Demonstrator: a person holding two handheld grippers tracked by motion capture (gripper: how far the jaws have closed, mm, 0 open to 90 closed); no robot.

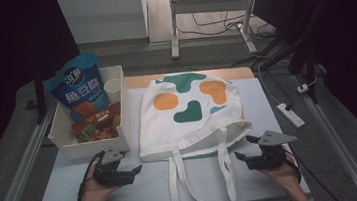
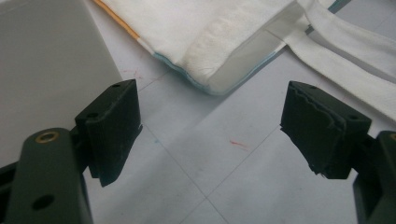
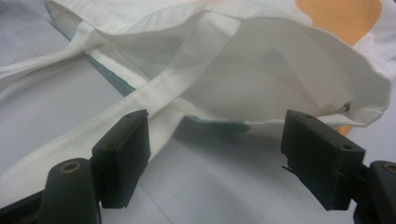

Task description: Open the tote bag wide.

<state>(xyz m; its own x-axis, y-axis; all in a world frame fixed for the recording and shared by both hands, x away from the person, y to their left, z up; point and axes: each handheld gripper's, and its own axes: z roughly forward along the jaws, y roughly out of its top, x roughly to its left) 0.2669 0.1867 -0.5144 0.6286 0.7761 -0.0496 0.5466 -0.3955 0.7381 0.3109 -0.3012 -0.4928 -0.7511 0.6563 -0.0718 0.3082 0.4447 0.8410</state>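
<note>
A white tote bag (image 1: 187, 109) with green and orange blobs lies flat in the middle of the table, its mouth toward me and its two straps (image 1: 203, 188) trailing over the front edge. My left gripper (image 1: 132, 169) rests open on the table by the bag's near left corner (image 2: 210, 42), nothing between its jaws (image 2: 210, 135). My right gripper (image 1: 243, 147) stands open just in front of the bag's near right corner. In the right gripper view the bag's mouth (image 3: 280, 70) gapes slightly and a strap (image 3: 154, 98) runs past the gripper (image 3: 217, 149), apart from it.
A white bin (image 1: 65, 142) at the left holds a blue snack bag (image 1: 80, 88), a red-brown packet (image 1: 97, 125) and a white cup (image 1: 113, 88). Its wall (image 2: 46, 70) is close to my left gripper. A power strip (image 1: 290, 115) lies on the floor to the right.
</note>
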